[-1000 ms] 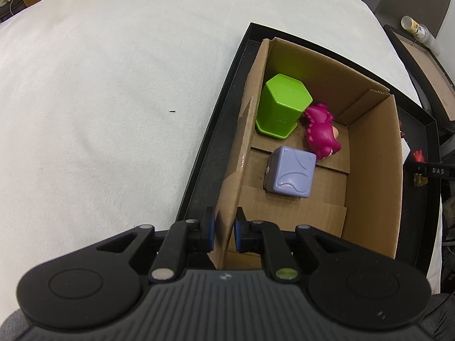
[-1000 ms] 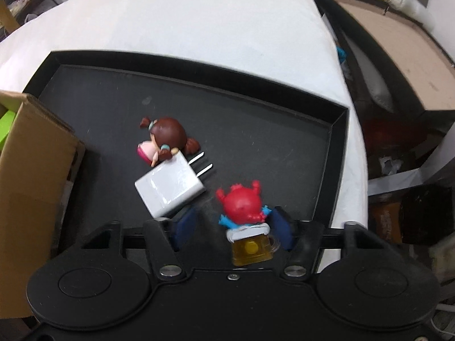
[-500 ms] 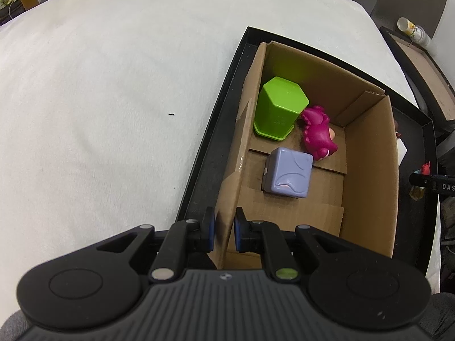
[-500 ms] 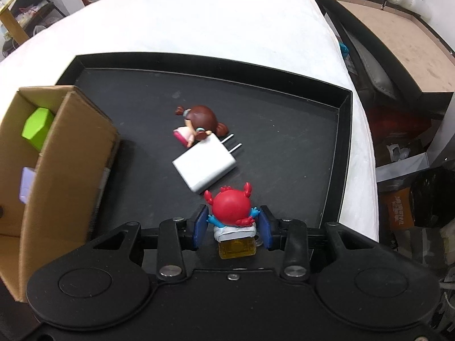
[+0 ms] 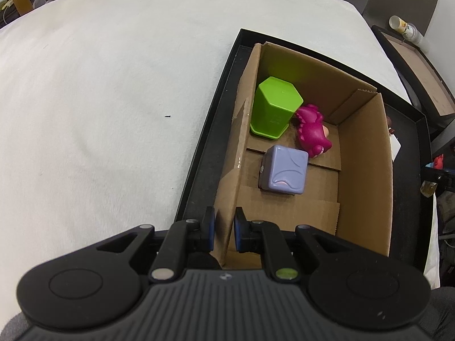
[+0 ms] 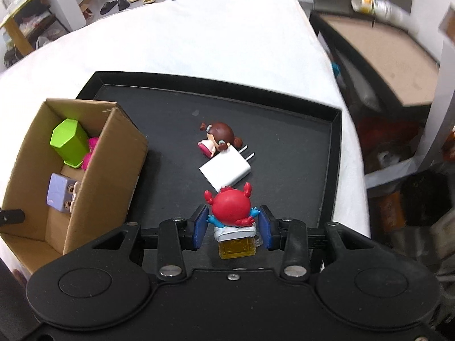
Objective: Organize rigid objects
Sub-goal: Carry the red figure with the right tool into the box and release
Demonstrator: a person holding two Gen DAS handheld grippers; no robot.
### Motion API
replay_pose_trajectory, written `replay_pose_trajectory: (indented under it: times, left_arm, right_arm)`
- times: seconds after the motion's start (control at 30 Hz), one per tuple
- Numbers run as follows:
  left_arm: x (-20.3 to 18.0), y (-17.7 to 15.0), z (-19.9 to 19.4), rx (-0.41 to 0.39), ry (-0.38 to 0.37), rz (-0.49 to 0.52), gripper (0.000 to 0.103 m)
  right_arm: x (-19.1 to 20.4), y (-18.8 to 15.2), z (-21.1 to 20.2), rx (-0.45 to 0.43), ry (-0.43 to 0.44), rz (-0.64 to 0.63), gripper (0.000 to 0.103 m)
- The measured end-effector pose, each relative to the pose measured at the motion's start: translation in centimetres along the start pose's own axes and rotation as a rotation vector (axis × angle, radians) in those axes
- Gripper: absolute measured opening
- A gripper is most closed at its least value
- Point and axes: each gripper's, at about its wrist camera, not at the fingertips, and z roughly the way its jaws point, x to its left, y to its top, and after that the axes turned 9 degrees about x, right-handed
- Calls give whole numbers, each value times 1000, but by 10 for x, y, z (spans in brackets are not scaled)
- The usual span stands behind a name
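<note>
A white cloth-covered table (image 5: pixel 99 99) fills the ground left of the left gripper (image 5: pixel 224 229), whose jaws are pinched on the near left wall of the cardboard box (image 5: pixel 366 170). The box stands in a black tray (image 6: pixel 284 108) on that table. Ahead of those jaws, inside the box, sit a lilac cube (image 5: pixel 284 172), a green hexagonal cup (image 5: pixel 274 106) turned upside down, and a magenta toy (image 5: pixel 311 132) touching the cup's right side.

In the right wrist view the box lies to the left of the right gripper (image 6: pixel 231 227), whose jaws are clamped on a red crab figure (image 6: pixel 231 209) with a yellow base. Just ahead of it a white charger (image 6: pixel 224 169) lies on the tray floor, touching a brown-haired doll (image 6: pixel 217 137) beyond. Right of the table stand a brown-topped side table (image 6: pixel 398 54) and a blurred can (image 6: pixel 375 2).
</note>
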Motion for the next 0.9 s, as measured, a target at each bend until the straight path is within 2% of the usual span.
replay_pose_trajectory:
  times: [0.27, 0.9]
  left_arm:
    - [2, -2, -3, -9, -5, 12, 12]
    - [8, -2, 0, -4, -37, 2, 12]
  right_arm:
    - [17, 4, -22, -44, 32, 2, 38]
    - [70, 18, -48, -85, 107, -34, 38]
